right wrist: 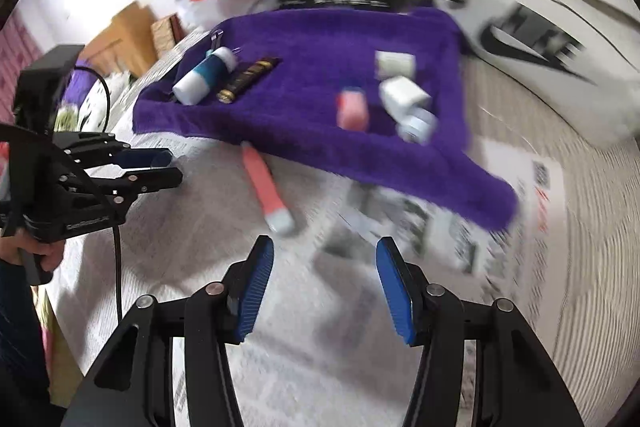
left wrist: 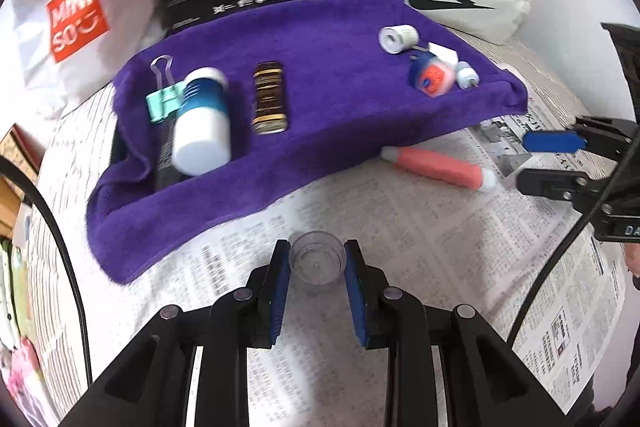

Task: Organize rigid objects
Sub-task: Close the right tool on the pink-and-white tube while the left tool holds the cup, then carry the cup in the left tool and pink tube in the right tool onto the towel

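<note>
Left tongs (left wrist: 318, 263) clenched on a small clear plastic cup (left wrist: 317, 261), pads pressing both sides, held over the newspaper-covered tabletop (left wrist: 400, 227) just short of the purple towel (left wrist: 320, 67). Right tongs (right wrist: 324, 263) released, nothing between the pads, hovering over the newspaper near the pink tube (left wrist: 436, 169).

Step in hand, as I judge it: carrying the cup across to join the sorted items on the towel. Next move calls for a clear patch of cloth and an upright set-down before letting go; the pink tube looks a likely later pick for the right side.

Count on towel:
- one white-and-teal bottle (left wrist: 202, 123)
- one green binder clip (left wrist: 162, 99)
- one dark gold-lettered tube (left wrist: 269, 98)
- one white roll (left wrist: 397, 38)
- cluster of small pieces at far right (left wrist: 436, 75), number unclear

Off towel: one pink tube, one cup
</note>
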`<act>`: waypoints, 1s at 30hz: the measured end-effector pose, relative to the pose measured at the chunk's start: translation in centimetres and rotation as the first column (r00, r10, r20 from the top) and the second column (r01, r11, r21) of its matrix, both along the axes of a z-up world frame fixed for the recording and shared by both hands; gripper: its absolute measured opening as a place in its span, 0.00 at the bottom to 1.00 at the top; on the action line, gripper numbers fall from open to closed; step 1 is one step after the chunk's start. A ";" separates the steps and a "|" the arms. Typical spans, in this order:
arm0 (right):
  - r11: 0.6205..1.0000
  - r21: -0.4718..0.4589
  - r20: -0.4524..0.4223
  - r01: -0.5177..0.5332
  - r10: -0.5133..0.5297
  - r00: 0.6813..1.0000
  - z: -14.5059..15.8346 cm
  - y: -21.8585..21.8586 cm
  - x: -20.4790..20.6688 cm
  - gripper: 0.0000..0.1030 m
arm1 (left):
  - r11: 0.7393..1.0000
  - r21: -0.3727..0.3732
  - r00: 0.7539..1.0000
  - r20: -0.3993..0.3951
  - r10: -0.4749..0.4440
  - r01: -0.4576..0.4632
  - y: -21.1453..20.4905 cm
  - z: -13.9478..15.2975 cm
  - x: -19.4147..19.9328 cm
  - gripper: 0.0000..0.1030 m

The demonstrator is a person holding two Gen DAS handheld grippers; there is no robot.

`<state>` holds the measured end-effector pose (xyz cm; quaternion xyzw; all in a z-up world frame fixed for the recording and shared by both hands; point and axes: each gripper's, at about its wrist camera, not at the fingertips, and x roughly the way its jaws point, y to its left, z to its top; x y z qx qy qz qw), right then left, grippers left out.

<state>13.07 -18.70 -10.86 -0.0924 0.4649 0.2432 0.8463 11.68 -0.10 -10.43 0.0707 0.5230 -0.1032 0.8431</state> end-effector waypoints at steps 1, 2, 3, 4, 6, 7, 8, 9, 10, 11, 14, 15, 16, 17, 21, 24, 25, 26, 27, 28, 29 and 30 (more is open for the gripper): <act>1.000 0.003 0.005 -0.014 0.014 1.000 0.0 0.5 0.3 0.52 | 1.000 0.000 1.000 -0.001 0.007 -0.007 0.2 -0.1 -0.1 0.25; 1.000 0.004 0.000 -0.030 0.030 1.000 -0.1 1.1 0.6 0.52 | 1.000 -0.001 1.000 -0.003 0.012 -0.012 0.4 -0.2 -0.2 0.25; 0.999 0.005 -0.002 -0.049 0.049 0.999 -0.2 1.6 0.9 0.52 | 1.000 -0.009 1.000 -0.004 0.013 -0.013 0.7 -0.4 -0.4 0.25; 0.998 0.003 0.000 -0.062 0.062 0.998 -0.3 2.0 1.0 0.52 | 1.000 -0.022 1.000 -0.001 0.016 -0.016 0.8 -0.4 -0.5 0.25; 0.996 -0.019 -0.004 -0.089 0.089 0.996 -0.7 3.0 1.4 0.50 | 0.999 -0.043 1.000 -0.002 0.025 -0.025 1.2 -0.4 -0.6 0.25; 0.994 -0.031 -0.004 -0.103 0.103 0.995 -0.9 3.5 1.4 0.49 | 0.999 -0.046 1.000 -0.002 0.025 -0.025 1.2 -0.4 -0.6 0.25; 0.992 -0.042 -0.004 -0.117 0.117 0.993 -1.0 3.9 1.4 0.47 | 0.999 -0.046 1.000 -0.002 0.025 -0.025 1.3 -0.4 -0.6 0.25; 0.990 -0.058 -0.006 -0.129 0.129 0.992 -1.2 4.3 1.4 0.44 | 0.999 -0.046 1.000 -0.001 0.026 -0.026 1.4 -0.4 -0.7 0.25; 0.988 -0.069 -0.006 -0.135 0.135 0.991 -1.3 4.6 1.6 0.42 | 0.998 -0.050 1.000 0.001 0.028 -0.028 1.5 -0.4 -0.7 0.25; 0.986 -0.081 -0.006 -0.143 0.143 0.990 -1.5 4.9 1.7 0.39 | 0.998 -0.058 0.999 0.002 0.034 -0.034 1.6 -0.4 -0.7 0.25; 0.981 -0.103 0.001 -0.162 0.163 0.987 -1.8 5.7 2.0 0.34 | 0.997 -0.064 0.999 0.007 0.033 -0.032 1.7 -0.4 -0.8 0.25; 0.980 -0.111 0.010 -0.168 0.170 0.985 -1.8 6.0 2.0 0.32 | 0.997 -0.068 0.999 0.006 0.032 -0.032 1.8 -0.4 -0.8 0.25; 0.978 -0.119 0.015 -0.174 0.177 0.984 -1.8 6.2 2.0 0.31 | 0.997 -0.071 0.999 0.005 0.033 -0.032 1.8 -0.4 -0.8 0.25; 0.976 -0.128 0.023 -0.175 0.180 0.983 -1.8 6.4 2.0 0.26 | 0.997 -0.076 0.999 0.005 0.033 -0.032 1.9 -0.4 -0.7 0.25; 0.975 -0.144 0.018 -0.170 0.174 0.985 -1.7 6.2 1.4 0.19 | 0.997 -0.074 1.000 0.009 0.027 -0.026 2.0 -0.3 -0.8 0.25; 0.983 -0.145 -0.006 -0.117 0.117 0.993 -1.6 5.1 0.8 0.16 | 0.997 -0.067 1.000 0.012 0.028 -0.027 1.8 -0.3 -0.9 0.26; 0.986 -0.141 -0.009 -0.087 0.086 0.996 -1.5 4.4 0.6 0.16 | 0.998 -0.065 1.000 0.014 0.027 -0.026 1.8 -0.3 -0.9 0.26; 0.989 -0.138 -0.006 -0.055 0.054 0.999 -1.4 3.7 0.3 0.16 | 0.998 -0.062 1.000 0.016 0.025 -0.024 1.8 -0.3 -0.9 0.25; 0.991 -0.133 -0.002 -0.026 0.026 1.000 -1.3 3.0 0.1 0.16 | 0.998 -0.062 1.000 0.017 0.024 -0.023 1.8 -0.3 -0.9 0.25; 0.992 -0.125 -0.006 0.009 -0.010 1.000 -1.3 2.2 -0.1 0.16 | 0.998 -0.062 1.000 0.018 0.023 -0.022 1.8 -0.3 -0.9 0.26; 0.992 -0.125 -0.016 0.027 -0.029 0.999 -1.4 1.7 -0.2 0.16 | 0.998 -0.061 1.000 0.019 0.023 -0.022 1.8 -0.3 -0.9 0.25; 0.991 -0.127 -0.024 0.036 -0.040 0.999 -1.6 1.4 -0.4 0.16 | 0.998 -0.060 1.000 0.019 0.023 -0.022 1.8 -0.3 -0.9 0.25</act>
